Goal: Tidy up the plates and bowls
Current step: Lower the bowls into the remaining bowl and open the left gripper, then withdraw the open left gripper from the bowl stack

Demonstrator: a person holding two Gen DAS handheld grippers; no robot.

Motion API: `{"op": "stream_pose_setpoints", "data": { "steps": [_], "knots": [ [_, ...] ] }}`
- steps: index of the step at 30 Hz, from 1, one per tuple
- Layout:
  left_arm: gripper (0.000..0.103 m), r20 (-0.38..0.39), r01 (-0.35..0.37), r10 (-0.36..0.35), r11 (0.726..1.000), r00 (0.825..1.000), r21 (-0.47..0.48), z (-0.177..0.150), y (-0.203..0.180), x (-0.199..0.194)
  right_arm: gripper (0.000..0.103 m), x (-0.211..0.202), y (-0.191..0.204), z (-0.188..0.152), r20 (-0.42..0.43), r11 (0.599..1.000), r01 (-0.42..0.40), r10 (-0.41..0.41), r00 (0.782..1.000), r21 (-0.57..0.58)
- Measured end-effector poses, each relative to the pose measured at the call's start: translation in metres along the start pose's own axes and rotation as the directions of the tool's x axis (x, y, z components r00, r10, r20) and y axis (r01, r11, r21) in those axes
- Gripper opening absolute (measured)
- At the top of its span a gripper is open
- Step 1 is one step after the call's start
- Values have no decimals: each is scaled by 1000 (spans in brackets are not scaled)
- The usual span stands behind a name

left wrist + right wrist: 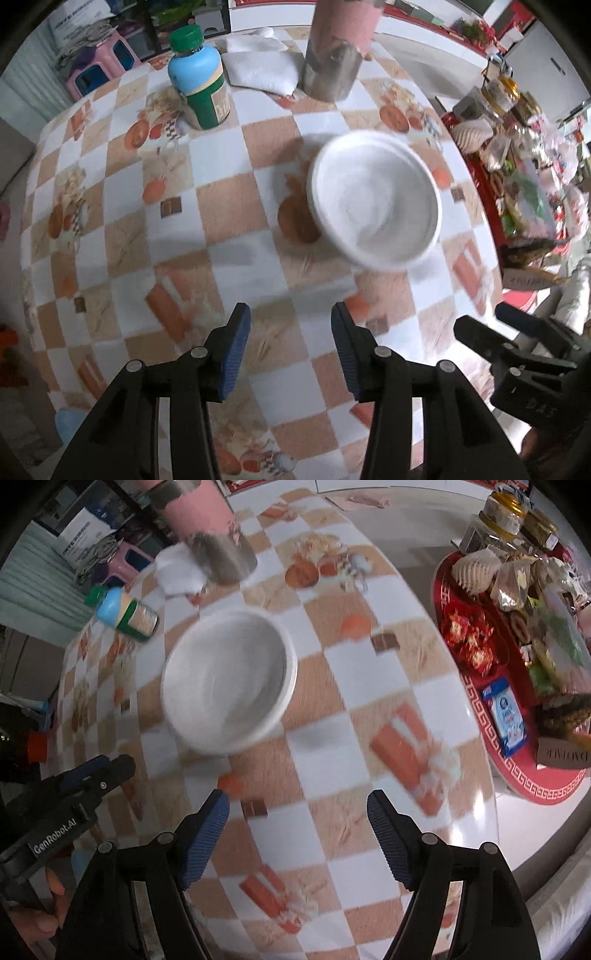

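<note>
The white bowl [375, 199] sits on the checked tablecloth [229, 206], beyond the left gripper [291, 349] and far-left of the right gripper [298, 840]; both are released, holding nothing.

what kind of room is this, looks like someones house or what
Most likely a home dining area. A table with a checkered food-print tablecloth holds white bowls, a green-capped bottle and a pink-and-steel thermos, beside a red tray of packaged snacks.

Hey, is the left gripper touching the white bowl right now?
Apart. In the left wrist view the open left gripper sits short of the white bowl, with bare checked tablecloth between them.
</note>
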State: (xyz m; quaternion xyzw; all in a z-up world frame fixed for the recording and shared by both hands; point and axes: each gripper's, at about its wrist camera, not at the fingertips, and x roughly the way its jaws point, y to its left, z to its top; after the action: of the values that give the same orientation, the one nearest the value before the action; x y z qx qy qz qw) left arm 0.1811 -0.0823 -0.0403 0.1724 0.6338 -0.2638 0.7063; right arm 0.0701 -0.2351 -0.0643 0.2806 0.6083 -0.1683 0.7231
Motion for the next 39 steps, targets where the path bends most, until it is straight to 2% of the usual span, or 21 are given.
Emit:
{"op": "stream_pose_setpoints", "data": {
  "steps": [8,19,32,39],
  "knots": [
    [50,20,-40,39,998,999,49,-23,-7,-12,78,-11,13,-26,17,998,21,-20,1000,-63],
    [52,53,-52,47,994,997,93,-32,-14,-31,78,-28,25,-35,53,997,27,-23,998,-77],
    [52,71,-55,49,995,996,88,-37,-9,-44,78,-40,31,-40,74,996,37,-31,997,-83],
    [62,75,-42,35,995,997,86,-44,-5,-51,78,-48,37,-48,84,992,52,-42,996,-118]
  ]
}}
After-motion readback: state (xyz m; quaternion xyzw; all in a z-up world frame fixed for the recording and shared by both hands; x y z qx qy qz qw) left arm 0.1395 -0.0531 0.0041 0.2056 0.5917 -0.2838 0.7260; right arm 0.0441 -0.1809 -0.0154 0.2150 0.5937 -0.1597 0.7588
